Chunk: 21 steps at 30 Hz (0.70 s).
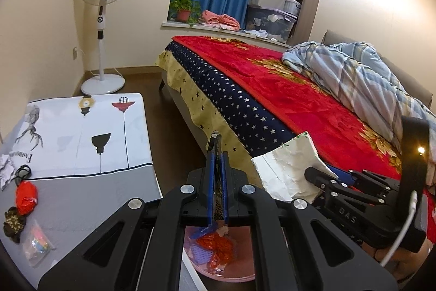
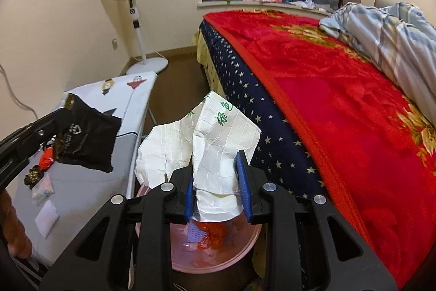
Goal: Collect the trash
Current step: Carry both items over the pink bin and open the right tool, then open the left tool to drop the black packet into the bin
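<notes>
Pink bin: a round pink plastic bin (image 2: 245,244) is sitting directly below both tongs, nearest the cameras, already holding a crumpled orange-red net (image 2: 215,236) and a pale blue scrap.
Right tongs: the right gripper (image 2: 216,187) is gripping a crumpled white paper wrapper with green print (image 2: 218,143); its blue pads are standing moderately apart, filled by the paper, whose lower end is hanging just above the bin.
Left tongs: the left gripper (image 1: 217,182) is pinching a flat black foil packet (image 2: 87,138) between nearly closed blue pads, the packet projecting forward of the fingertips, above the bin's edge.
Remaining trash: to the left of the left tongs, on the grey and white cloth-covered table (image 1: 109,182), are lying a red crumpled wrapper (image 1: 26,197), a dark patterned wrapper (image 1: 12,225) and a small clear plastic bag (image 1: 36,243).
Step in hand: both tongs appear to be carrying pieces to the drop point.
Next move: judged from the alignment, each tong needs opening over the bin, the left perhaps moving slightly further over the rim first so the packet falls inside.
</notes>
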### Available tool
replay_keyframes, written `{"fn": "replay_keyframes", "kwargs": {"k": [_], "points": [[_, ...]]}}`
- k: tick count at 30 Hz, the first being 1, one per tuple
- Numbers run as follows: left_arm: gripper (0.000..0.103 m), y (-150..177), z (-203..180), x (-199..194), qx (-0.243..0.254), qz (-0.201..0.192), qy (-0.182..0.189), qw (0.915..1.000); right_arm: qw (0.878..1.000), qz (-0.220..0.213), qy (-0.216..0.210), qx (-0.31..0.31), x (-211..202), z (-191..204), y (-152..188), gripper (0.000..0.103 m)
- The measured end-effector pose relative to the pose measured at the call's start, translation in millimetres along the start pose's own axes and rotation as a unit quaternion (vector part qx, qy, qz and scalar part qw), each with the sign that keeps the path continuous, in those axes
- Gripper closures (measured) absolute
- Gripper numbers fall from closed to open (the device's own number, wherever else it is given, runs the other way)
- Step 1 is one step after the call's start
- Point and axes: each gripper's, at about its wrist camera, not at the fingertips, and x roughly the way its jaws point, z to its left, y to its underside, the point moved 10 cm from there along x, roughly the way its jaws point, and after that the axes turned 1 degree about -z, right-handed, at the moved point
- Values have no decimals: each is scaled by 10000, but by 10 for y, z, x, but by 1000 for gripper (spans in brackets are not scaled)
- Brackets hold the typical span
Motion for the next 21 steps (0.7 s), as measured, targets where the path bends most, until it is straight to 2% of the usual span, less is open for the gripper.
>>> {"fn": "replay_keyframes", "kwargs": {"k": [4,7,14,19,21], "points": [[98,8,82,96,-26,31,-13,10000,9998,204,-19,61,200,37,-15,75],[98,4,145,160,-94,52,-22,9999,9996,236,78,94,290,45,-46,70],[98,-24,211,244,-141,56,-9,9999,9987,292,261,317,371,-46,-73,45],[98,-32,172,275,-101,69,49,9999,9986,217,323,350,266,-112,-68,44],[98,-24,122,294,-59,69,63,9999,9985,170,365,362,199,-138,-65,41]]}}
